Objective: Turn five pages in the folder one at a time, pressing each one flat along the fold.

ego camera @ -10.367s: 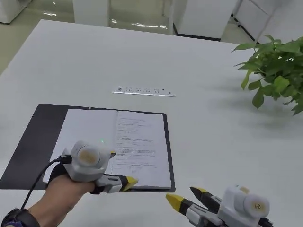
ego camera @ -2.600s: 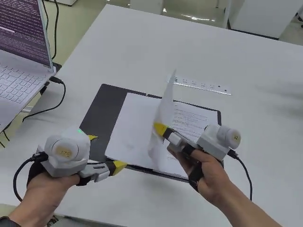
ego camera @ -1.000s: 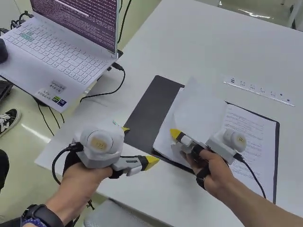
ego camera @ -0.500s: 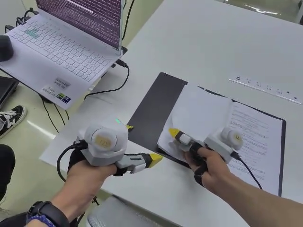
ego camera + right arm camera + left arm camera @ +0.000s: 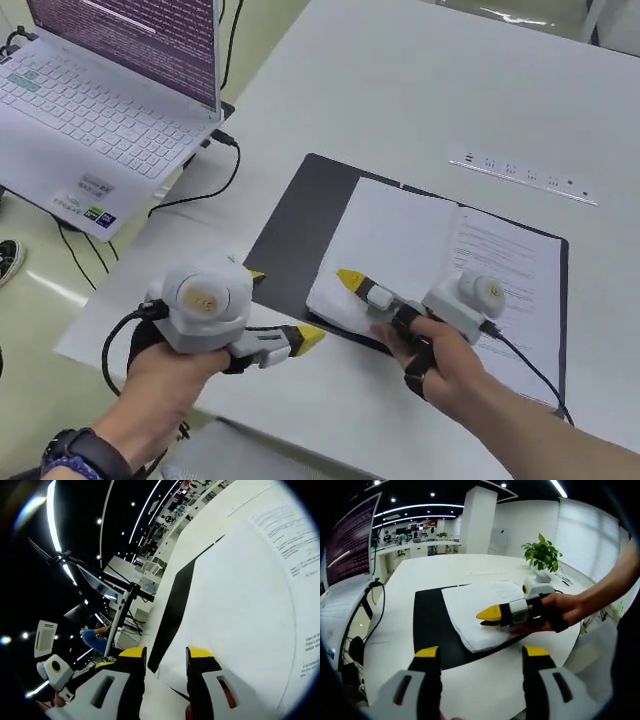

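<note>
A wide white table (image 5: 420,80) in a bright open office is seen, with an open silver laptop (image 5: 90,110) at its far left. An open black folder (image 5: 295,225) is laid flat on the table, its long sides running near to far. A stack of blank white sheets (image 5: 395,240) is spread on its left half and a printed white page (image 5: 505,270) on its right half. The fold (image 5: 447,250) between them is laid along the same near-to-far line.

The right gripper (image 5: 350,278) is held low over the near part of the blank sheets, close to their near-left corner, with its yellow-tipped fingers pointed left and away. In the right gripper view these fingers are seen a little apart, with the sheet lying below them and nothing pinched between. The left gripper (image 5: 280,305) is held off the folder's near-left corner, above bare table, its fingers spread wide and empty.

The top sheet is judged to be laid over but not yet pressed. The coming move is judged to hinge on one relation: the fold lies to the right of the right fingers, behind the way they point, with much of the sheet's width between. The right gripper is the nearer of the two. The left gripper is parted from the fold by the black cover and the whole sheet. Since the fold runs near to far, a pressing stroke would be expected along that line, not across it.
</note>
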